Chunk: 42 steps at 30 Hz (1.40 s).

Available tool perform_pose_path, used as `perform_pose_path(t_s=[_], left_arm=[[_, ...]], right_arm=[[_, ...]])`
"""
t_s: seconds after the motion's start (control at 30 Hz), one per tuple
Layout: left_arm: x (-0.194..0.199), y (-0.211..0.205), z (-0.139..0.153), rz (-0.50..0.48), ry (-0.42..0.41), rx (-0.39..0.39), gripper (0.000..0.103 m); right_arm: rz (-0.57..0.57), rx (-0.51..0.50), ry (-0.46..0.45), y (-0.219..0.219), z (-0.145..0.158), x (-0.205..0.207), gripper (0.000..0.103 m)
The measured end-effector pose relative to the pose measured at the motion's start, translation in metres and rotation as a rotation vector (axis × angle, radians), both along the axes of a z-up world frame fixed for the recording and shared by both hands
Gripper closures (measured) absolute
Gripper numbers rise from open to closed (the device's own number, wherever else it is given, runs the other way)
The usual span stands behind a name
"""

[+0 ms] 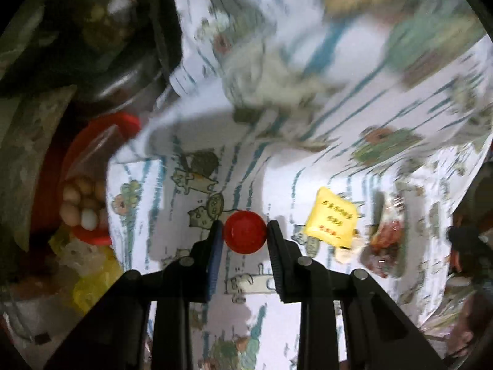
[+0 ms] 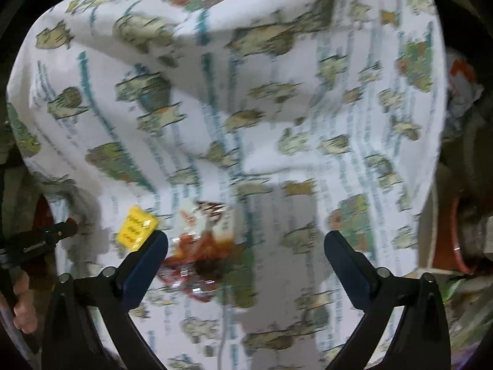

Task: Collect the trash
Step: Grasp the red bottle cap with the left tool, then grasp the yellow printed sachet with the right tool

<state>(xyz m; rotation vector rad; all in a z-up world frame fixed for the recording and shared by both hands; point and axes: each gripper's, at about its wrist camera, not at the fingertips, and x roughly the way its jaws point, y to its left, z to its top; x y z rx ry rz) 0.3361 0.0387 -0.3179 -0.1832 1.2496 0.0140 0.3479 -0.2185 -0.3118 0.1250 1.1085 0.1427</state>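
My left gripper is shut on a round red bottle cap, held above the cat-print tablecloth. To its right lie a yellow sachet and a clear wrapper with red sauce. In the right wrist view my right gripper is open and empty above the cloth. The sauce wrapper lies just inside its left finger and the yellow sachet just outside it. The left gripper's side shows at the left edge.
A red basin with eggs under plastic sits off the cloth's left edge, with yellow bags below it and a dark pot above. A red-rimmed object stands at the cloth's right edge.
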Motion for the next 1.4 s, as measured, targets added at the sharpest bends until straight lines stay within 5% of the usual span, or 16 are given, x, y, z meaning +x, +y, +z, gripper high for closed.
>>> perform_pose_path(t_s=[0.13, 0.3, 0.6, 0.7, 0.77, 0.97, 1.2, 1.4], left_arm=[[-0.016, 0.003, 0.026, 0.011, -0.054, -0.014, 0.076], [-0.016, 0.018, 0.04, 0.04, -0.087, -0.013, 0.076], [-0.015, 0.052, 0.037, 0.071, -0.087, 0.018, 0.076], [-0.017, 0.056, 0.033, 0.071, -0.084, 0.018, 0.076], [-0.019, 0.058, 0.033, 0.072, -0.087, 0.028, 0.076], [-0.024, 0.063, 0.041, 0.074, -0.104, 0.042, 0.076], [-0.032, 0.066, 0.051, 0.077, -0.127, 0.047, 0.076], [-0.044, 0.053, 0.061, 0.044, -0.162, 0.052, 0.076]], right_arm=[[0.076, 0.105, 0.062, 0.035, -0.008, 0.007, 0.011], [0.174, 0.101, 0.112, 0.099, -0.025, 0.02, 0.011], [0.155, -0.111, 0.147, 0.156, -0.077, 0.044, 0.011], [0.137, -0.121, 0.127, 0.156, -0.081, 0.048, 0.023], [0.166, -0.137, 0.093, 0.159, -0.078, 0.045, 0.046], [0.198, -0.107, 0.086, 0.15, -0.07, 0.036, 0.083], [0.182, 0.035, -0.002, 0.12, -0.025, 0.009, 0.085], [0.204, -0.016, -0.082, 0.106, 0.003, -0.018, 0.085]])
